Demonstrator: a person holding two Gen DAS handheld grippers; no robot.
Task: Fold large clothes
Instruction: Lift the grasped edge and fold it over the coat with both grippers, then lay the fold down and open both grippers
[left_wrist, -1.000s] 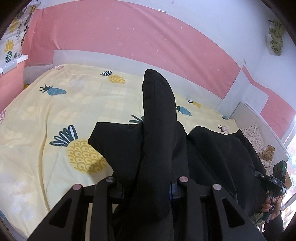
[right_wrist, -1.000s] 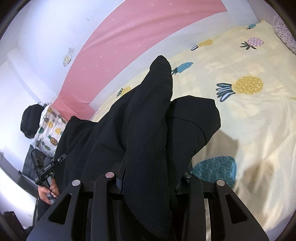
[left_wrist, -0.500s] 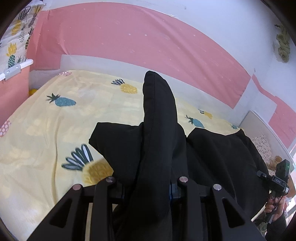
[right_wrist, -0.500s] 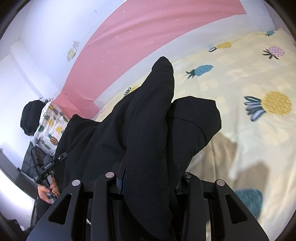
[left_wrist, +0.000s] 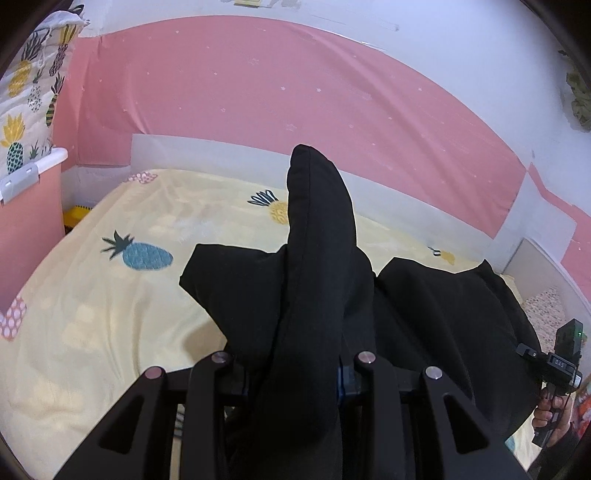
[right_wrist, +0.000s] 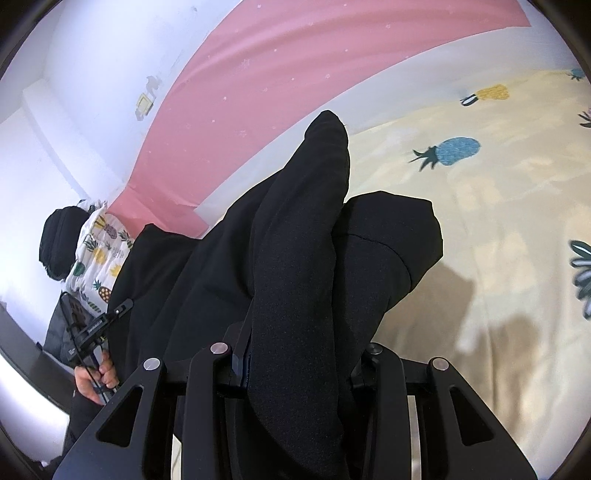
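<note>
Hand-held gripper (left_wrist: 295, 373) pinching black garment (left_wrist: 317, 236), fold pointing forward-up

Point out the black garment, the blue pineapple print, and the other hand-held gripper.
Black fabric garment (left_wrist: 317, 258): left wrist view, raised fold.
Blue pineapple print (left_wrist: 147, 256): left wrist view, fruit body.
Right hand-held gripper (left_wrist: 565, 363): left wrist view, body.

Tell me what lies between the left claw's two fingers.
A thick fold of the black garment fills the gap of the left claw, hiding the fingers themselves and standing up past them over the yellow bedsheet. The left wrist view shows it.
</note>
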